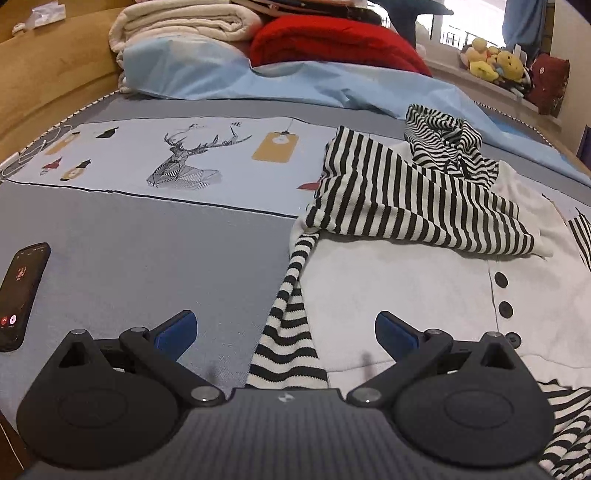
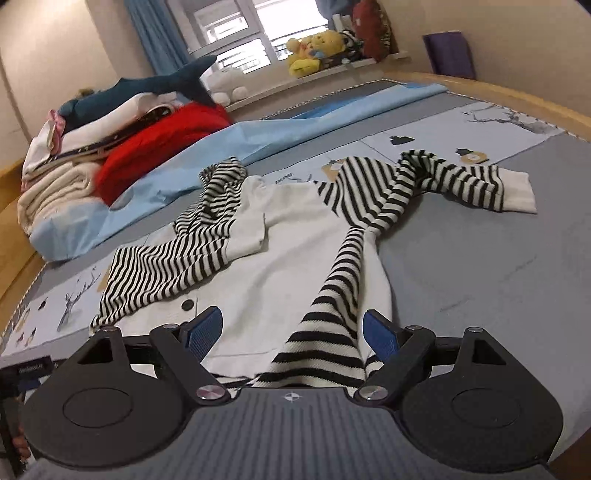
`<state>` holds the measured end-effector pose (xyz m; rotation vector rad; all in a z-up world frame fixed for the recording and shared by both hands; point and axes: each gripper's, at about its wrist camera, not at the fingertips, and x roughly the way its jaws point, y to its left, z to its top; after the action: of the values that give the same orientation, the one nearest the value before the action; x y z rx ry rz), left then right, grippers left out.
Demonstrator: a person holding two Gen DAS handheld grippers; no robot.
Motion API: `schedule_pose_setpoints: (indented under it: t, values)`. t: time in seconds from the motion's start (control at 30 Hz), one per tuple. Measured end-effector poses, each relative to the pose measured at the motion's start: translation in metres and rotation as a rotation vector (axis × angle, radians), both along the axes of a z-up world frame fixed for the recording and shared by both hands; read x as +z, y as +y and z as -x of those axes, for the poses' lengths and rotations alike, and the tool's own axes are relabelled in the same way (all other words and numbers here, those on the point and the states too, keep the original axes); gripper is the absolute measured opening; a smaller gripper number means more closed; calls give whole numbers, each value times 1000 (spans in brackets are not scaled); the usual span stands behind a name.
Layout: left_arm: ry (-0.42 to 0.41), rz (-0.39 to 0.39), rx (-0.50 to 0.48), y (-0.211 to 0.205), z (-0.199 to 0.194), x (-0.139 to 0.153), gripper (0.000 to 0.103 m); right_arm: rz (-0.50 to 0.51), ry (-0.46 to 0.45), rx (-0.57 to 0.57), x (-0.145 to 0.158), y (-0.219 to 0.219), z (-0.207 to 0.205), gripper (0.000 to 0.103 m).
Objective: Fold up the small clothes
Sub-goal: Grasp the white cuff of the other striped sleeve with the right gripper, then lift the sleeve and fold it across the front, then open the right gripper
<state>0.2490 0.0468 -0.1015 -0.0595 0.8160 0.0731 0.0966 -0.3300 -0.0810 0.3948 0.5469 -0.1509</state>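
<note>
A small white garment with black-and-white striped sleeves and hood lies flat on the bed, black buttons down its front. One striped sleeve is folded across its chest. My left gripper is open over the garment's left striped edge near the hem. In the right wrist view the same garment lies ahead, its other sleeve stretched out to the right. My right gripper is open over the right striped edge at the hem. Neither holds cloth.
The bed has a grey and pale blue cover with a deer print. A black phone lies at the left. A light blue sheet, folded blankets and a red cushion are piled at the far end.
</note>
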Motion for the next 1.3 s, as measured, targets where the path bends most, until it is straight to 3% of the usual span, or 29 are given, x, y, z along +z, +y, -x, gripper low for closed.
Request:
schedule_pose_setpoints:
  t: [0.17, 0.27, 0.4, 0.6, 0.73, 0.83, 1.0, 1.1, 1.2, 1.23, 1.27, 1.3]
  values:
    - [-31, -11, 7, -2, 1, 6, 103, 4, -49, -39, 6, -8, 6, 84]
    - [-55, -27, 25, 1, -5, 10, 103, -55, -76, -127, 8, -28, 11, 84]
    - [-33, 32, 46, 7, -23, 13, 103, -114, -94, -272, 7, -56, 18, 84]
    - [1, 129, 78, 9, -57, 13, 103, -316, -151, -353, 3, -100, 5, 85]
    - [-21, 79, 85, 4, -81, 10, 103, -525, -258, -461, 1, -142, -14, 85]
    - [-4, 53, 92, 5, -93, 3, 103, -635, -260, -594, -15, -179, -37, 85]
    - [22, 68, 96, 7, -103, 2, 103, -821, -180, -779, -60, -234, -73, 84]
    - [15, 70, 99, 6, -107, 3, 103, -837, -159, -895, -78, -254, -88, 85]
    - [26, 47, 94, 1, -110, -1, 103, -827, -196, -920, -85, -267, -99, 84]
    - [29, 37, 91, 1, -112, -3, 103, -783, -193, -923, -81, -270, -103, 70]
    - [32, 29, 90, 0, -113, -3, 103, -711, -195, -925, -75, -271, -108, 32]
    - [31, 25, 90, 1, -113, -3, 103, -635, -182, -918, -68, -274, -112, 12]
